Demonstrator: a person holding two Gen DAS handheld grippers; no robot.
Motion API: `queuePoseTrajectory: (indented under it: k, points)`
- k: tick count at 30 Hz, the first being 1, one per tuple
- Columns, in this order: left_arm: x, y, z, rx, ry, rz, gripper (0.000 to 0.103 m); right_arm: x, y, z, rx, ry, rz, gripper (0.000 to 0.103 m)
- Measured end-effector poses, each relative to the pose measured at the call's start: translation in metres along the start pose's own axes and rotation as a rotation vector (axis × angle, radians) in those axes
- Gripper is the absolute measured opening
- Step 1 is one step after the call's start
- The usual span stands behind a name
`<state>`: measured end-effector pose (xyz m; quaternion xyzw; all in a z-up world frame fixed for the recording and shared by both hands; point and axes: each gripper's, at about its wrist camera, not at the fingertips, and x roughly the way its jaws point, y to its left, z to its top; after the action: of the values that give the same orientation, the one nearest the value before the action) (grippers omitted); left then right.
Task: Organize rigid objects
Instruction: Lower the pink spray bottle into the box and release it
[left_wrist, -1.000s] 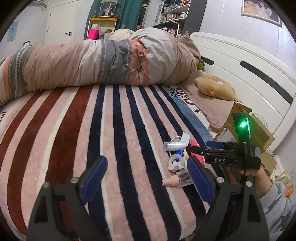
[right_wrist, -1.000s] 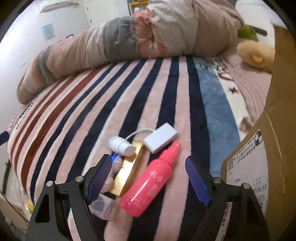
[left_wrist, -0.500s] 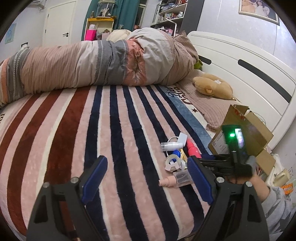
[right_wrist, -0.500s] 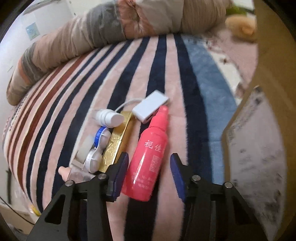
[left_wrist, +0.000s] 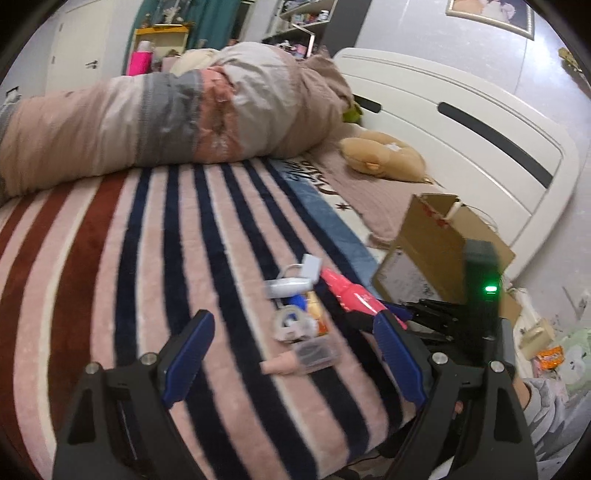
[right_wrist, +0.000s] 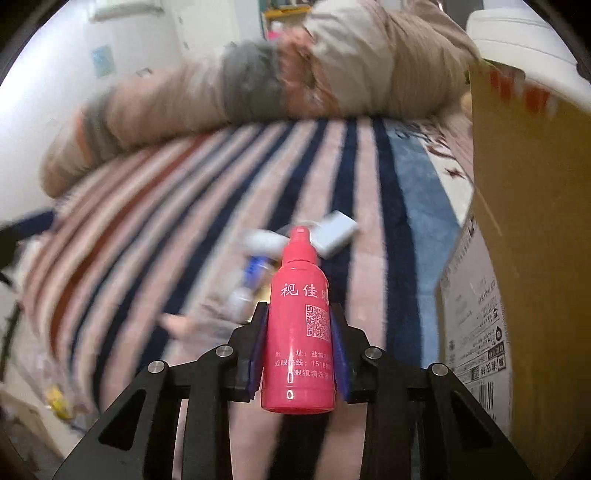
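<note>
The right gripper (right_wrist: 298, 347) is clamped on a pink spray bottle (right_wrist: 300, 325), its blue pads pressed against both sides of the body, nozzle pointing away toward the far end of the bed. The bottle sits above the striped blanket (right_wrist: 207, 206) and seems lifted clear of it, though the background blur makes contact hard to judge. Just to its right stands the cardboard box (right_wrist: 524, 229), a printed label facing the bottle.

In the left wrist view the same bottle (left_wrist: 351, 293) shows near the bed's right edge, its base end taken up by the right gripper (left_wrist: 391, 314), with the box (left_wrist: 432, 254) just beyond.

The left gripper (left_wrist: 291, 363) hovers over the near part of the blanket (left_wrist: 147, 258) with its fingers spread wide and nothing between them. Ahead of it lies a small cluster: a white adapter (left_wrist: 311, 266) with a cord, a white tube (left_wrist: 289, 285), a contact lens case (left_wrist: 291, 323), a gold box (left_wrist: 317, 314) and a clear case with a peach cap (left_wrist: 301, 360).

A rolled duvet (left_wrist: 166, 122) lies across the far side, and a plush toy (left_wrist: 384, 158) rests by the white headboard (left_wrist: 461, 122)
</note>
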<state>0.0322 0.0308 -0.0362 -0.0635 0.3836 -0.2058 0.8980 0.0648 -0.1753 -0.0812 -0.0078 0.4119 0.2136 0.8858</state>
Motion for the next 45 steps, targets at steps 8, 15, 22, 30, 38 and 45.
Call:
queuePoseTrajectory:
  k: [8,15,22,30,38,45]
  points:
    - [0.0,-0.04,0.035,0.004,-0.021,-0.214,0.073,-0.081,0.032,0.025,-0.128,-0.199,0.244,0.026]
    - [0.008,-0.098,0.074,0.085,-0.033,-0.321,0.041,-0.125,-0.004,0.033,-0.146,-0.292,0.228,0.026]
    - [0.047,-0.2,0.1,0.3,0.005,-0.315,0.03,-0.148,-0.072,0.027,-0.048,-0.28,0.094,0.026]
    - [0.117,-0.273,0.103,0.411,0.151,-0.346,0.03,-0.142,-0.141,0.013,0.019,-0.13,-0.07,0.026]
    - [0.155,-0.277,0.094,0.39,0.266,-0.356,0.034,-0.126,-0.151,0.002,0.023,-0.016,-0.135,0.026]
    - [0.135,-0.263,0.1,0.376,0.194,-0.292,0.07,-0.129,-0.144,0.003,0.018,-0.027,-0.239,0.039]
